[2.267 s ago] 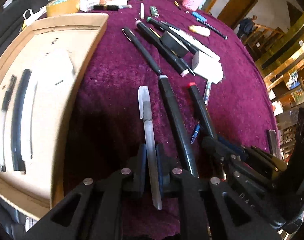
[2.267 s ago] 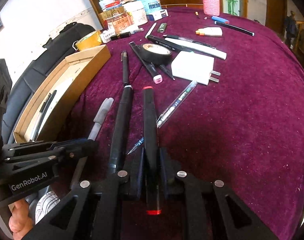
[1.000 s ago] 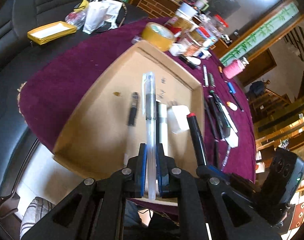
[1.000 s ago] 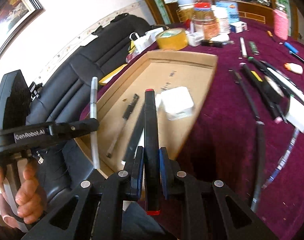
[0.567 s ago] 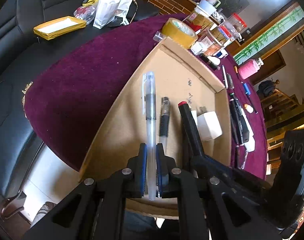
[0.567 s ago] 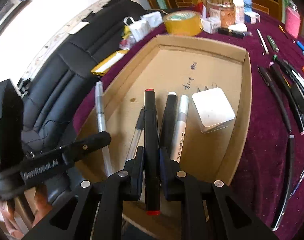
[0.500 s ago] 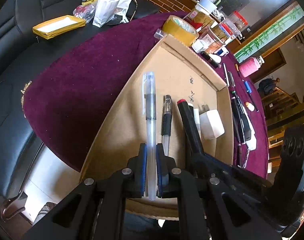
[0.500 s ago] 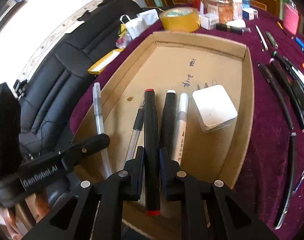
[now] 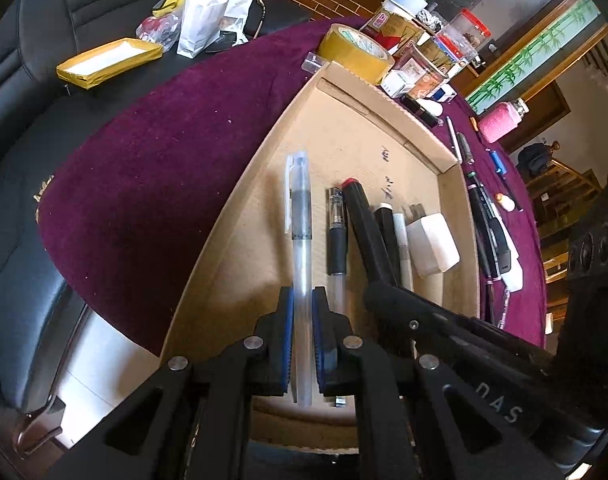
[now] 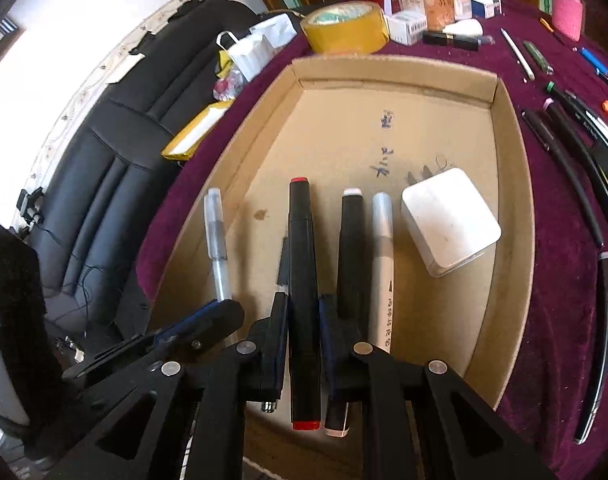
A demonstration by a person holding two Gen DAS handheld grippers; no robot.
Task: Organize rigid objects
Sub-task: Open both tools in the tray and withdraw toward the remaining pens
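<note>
Counts for you, operator.

You have two grippers: left gripper (image 9: 302,312), right gripper (image 10: 303,316). Each is clamped on one item, a clear pen (image 9: 300,216) and a red-capped black marker (image 10: 302,248).

One cardboard tray (image 10: 512,184). Lying in it, you have four things: one black marker with a white end (image 10: 351,248), one silver-capped white marker (image 10: 382,248), one black-grip pen (image 9: 337,232), one white charger block (image 10: 450,220).

Beyond the tray you have one roll of yellow tape (image 10: 346,26) and one pink spool (image 10: 566,10).

Out on the purple cloth (image 9: 164,152), several more pens and markers lie crowded together; you cannot get a firm count there.
</note>
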